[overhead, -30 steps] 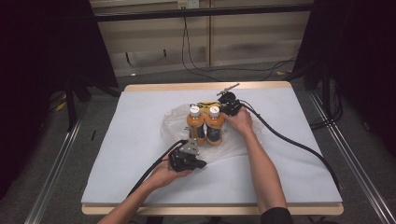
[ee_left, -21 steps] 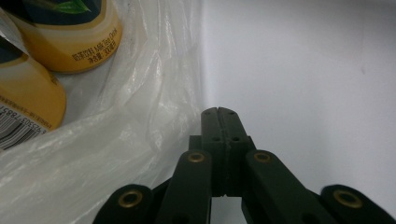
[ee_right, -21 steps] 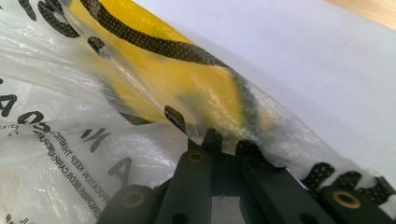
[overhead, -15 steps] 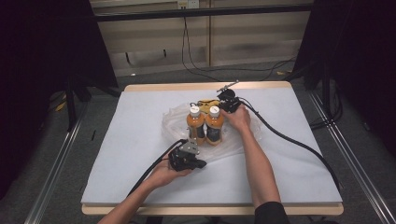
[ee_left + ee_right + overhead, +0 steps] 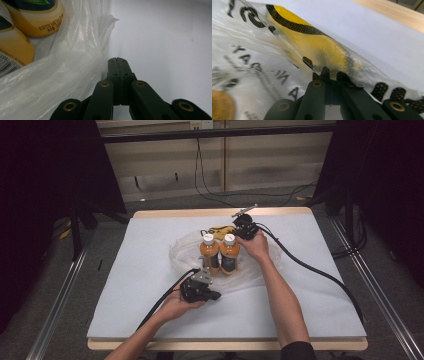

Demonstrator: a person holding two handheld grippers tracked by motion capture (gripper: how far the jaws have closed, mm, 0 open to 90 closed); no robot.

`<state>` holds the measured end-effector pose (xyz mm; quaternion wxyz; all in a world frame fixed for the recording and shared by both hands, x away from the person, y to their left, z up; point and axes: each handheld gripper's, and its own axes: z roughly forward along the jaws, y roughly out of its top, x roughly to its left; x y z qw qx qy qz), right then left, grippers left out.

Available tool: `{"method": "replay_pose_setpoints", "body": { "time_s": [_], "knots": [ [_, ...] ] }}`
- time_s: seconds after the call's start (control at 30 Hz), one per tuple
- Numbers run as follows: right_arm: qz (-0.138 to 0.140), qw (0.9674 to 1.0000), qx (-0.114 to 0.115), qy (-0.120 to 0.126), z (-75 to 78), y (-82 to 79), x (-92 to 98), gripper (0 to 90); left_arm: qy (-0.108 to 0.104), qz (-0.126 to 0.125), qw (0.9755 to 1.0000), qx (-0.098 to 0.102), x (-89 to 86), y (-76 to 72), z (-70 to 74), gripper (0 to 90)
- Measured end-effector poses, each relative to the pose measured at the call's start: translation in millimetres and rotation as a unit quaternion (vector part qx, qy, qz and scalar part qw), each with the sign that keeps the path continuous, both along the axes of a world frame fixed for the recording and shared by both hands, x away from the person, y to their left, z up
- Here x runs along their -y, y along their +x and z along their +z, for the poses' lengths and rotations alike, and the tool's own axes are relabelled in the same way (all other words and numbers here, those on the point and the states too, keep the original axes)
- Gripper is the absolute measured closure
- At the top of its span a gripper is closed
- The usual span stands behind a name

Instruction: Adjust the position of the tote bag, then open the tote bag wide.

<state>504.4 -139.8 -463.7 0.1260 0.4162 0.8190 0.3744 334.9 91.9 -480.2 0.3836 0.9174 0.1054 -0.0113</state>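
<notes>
Two orange drink bottles with white caps point(image 5: 220, 254) stand side by side inside a crumpled clear plastic bag point(image 5: 182, 251) at the table's middle. My left gripper point(image 5: 216, 296) lies low at the bag's near edge. Its jaws are shut point(image 5: 117, 61), and the film point(image 5: 75, 62) lies against their left side with none visible between the tips. The bottles' bases point(image 5: 32, 20) sit at the upper left there. My right gripper point(image 5: 238, 231) is at the bag's far side, just behind the bottles. Its jaws point(image 5: 325, 73) are shut on the printed film point(image 5: 257, 67), over a yellow-and-black item point(image 5: 312, 42).
A white cloth point(image 5: 125, 285) covers the table, whose wooden edge point(image 5: 200, 213) shows at the far side. Thick black cables point(image 5: 310, 270) trail from both grippers across the cloth. Both forearms come in from the bottom. Dark floor and metal rails surround the table.
</notes>
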Motion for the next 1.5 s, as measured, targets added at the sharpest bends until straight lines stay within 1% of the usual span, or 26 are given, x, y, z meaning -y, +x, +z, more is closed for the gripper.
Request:
{"method": "replay_pose_setpoints", "body": {
  "time_s": [0.07,0.17,0.27,0.3,0.33,0.37,0.47,0.5,0.57,0.63,0.7,0.77,0.8,0.87,0.9,0.93,1.0,1.07,1.13,1.2,1.27,1.3,1.37,1.43,1.47,1.5],
  "knots": [
    [0.004,0.9998,0.007,0.017,7.9,-6.1,1.9,90.0,0.007,-0.001,1.0,-0.004,-0.6,0.5,1.1,90.0],
    [0.013,0.9997,0.015,0.012,14.6,-13.6,3.7,90.0,0.006,0.002,1.0,-0.006,-0.2,0.3,1.2,90.0],
    [0.019,0.999,0.021,0.035,19.4,-20.9,8.9,90.0,0.01,0.002,0.9999,-0.007,-1.6,1.2,1.4,90.0],
    [0.021,0.9988,0.021,0.038,21.2,-23.4,10.8,90.0,-0.002,0.001,0.9999,-0.01,-1.8,2.6,-0.2,90.0],
    [0.021,0.9988,0.025,0.036,22.9,-25.8,12.4,90.0,-0.005,-0.002,0.9998,-0.017,-2.5,3.2,-0.4,90.0],
    [0.024,0.9984,0.026,0.043,24.3,-27.8,14.9,90.0,-0.008,0.001,0.9998,-0.015,-2.3,2.9,-1.1,90.0],
    [0.024,0.9976,0.032,0.056,28.5,-34.6,21.9,90.0,-0.005,-0.001,0.9999,-0.013,-1.9,3.3,-0.4,90.0],
    [0.026,0.9975,0.034,0.057,29.7,-37.2,23.5,90.0,0.002,0.001,0.9999,-0.013,-1.6,2.5,1.1,90.0],
    [0.026,0.9969,0.037,0.065,32.4,-42.2,25.9,90.0,-0.006,0.0,0.9999,-0.014,-0.1,1.1,1.8,90.0],
    [0.025,0.9961,0.048,0.07,36.7,-49.2,29.6,90.0,-0.025,0.001,0.9995,-0.017,2.4,-1.1,5.0,90.0],
    [0.024,0.9957,0.056,0.069,40.2,-55.5,33.7,90.0,-0.018,-0.002,0.9998,-0.007,3.1,-3.7,11.8,89.5],
    [0.026,0.9948,0.063,0.076,43.9,-63.4,37.8,90.0,-0.032,0.001,0.9995,-0.004,2.7,-6.5,14.5,89.0],
    [0.027,0.9947,0.065,0.075,45.7,-67.3,39.8,90.0,-0.032,0.001,0.9995,-0.002,1.5,-7.0,16.5,88.8],
    [0.03,0.9948,0.07,0.067,49.1,-74.6,43.6,90.0,-0.036,0.008,0.9993,0.004,-2.3,-7.5,19.7,87.7],
    [0.03,0.9949,0.073,0.063,50.6,-78.2,45.9,90.0,-0.045,0.018,0.9988,0.0,-5.0,-7.5,20.4,87.0],
    [0.03,0.9948,0.075,0.062,51.9,-81.5,48.9,90.0,-0.04,0.03,0.9988,0.003,-8.9,-7.0,22.7,86.7],
    [0.023,0.9944,0.082,0.063,53.7,-88.4,56.0,90.0,-0.051,0.052,0.9973,0.007,-16.5,-6.5,24.6,83.0],
    [0.013,0.9934,0.09,0.071,53.8,-95.5,64.3,90.0,-0.063,0.063,0.9959,0.017,-26.1,-6.1,27.9,79.0],
    [0.006,0.9914,0.098,0.086,54.6,-103.2,72.7,90.0,-0.073,0.078,0.994,0.022,-35.5,-6.8,31.1,76.5],
    [0.0,0.9905,0.106,0.087,56.3,-110.3,77.9,89.9,-0.085,0.098,0.9912,0.028,-44.1,-7.1,33.0,69.9],
    [0.0,0.9895,0.116,0.087,59.3,-119.7,83.2,77.1,-0.1,0.127,0.9862,0.036,-52.7,-7.9,34.6,61.1],
    [0.0,0.9894,0.119,0.083,60.5,-123.8,85.1,74.5,-0.107,0.137,0.984,0.039,-56.4,-8.4,35.5,58.7],
    [-0.009,0.9891,0.128,0.074,62.1,-132.4,88.0,59.3,-0.111,0.144,0.9823,0.045,-63.5,-7.2,37.5,53.5],
    [-0.007,0.9884,0.13,0.078,62.5,-141.2,92.1,49.1,-0.111,0.162,0.9791,0.052,-69.7,-8.1,39.7,41.2],
    [-0.005,0.9871,0.137,0.082,62.4,-147.8,94.3,39.2,-0.118,0.167,0.9774,0.055,-72.4,-8.8,40.0,35.8],
    [-0.004,0.9861,0.14,0.089,62.5,-152.7,95.4,33.4,-0.118,0.17,0.9766,0.059,-74.9,-9.1,40.5,32.4]
  ]
}}
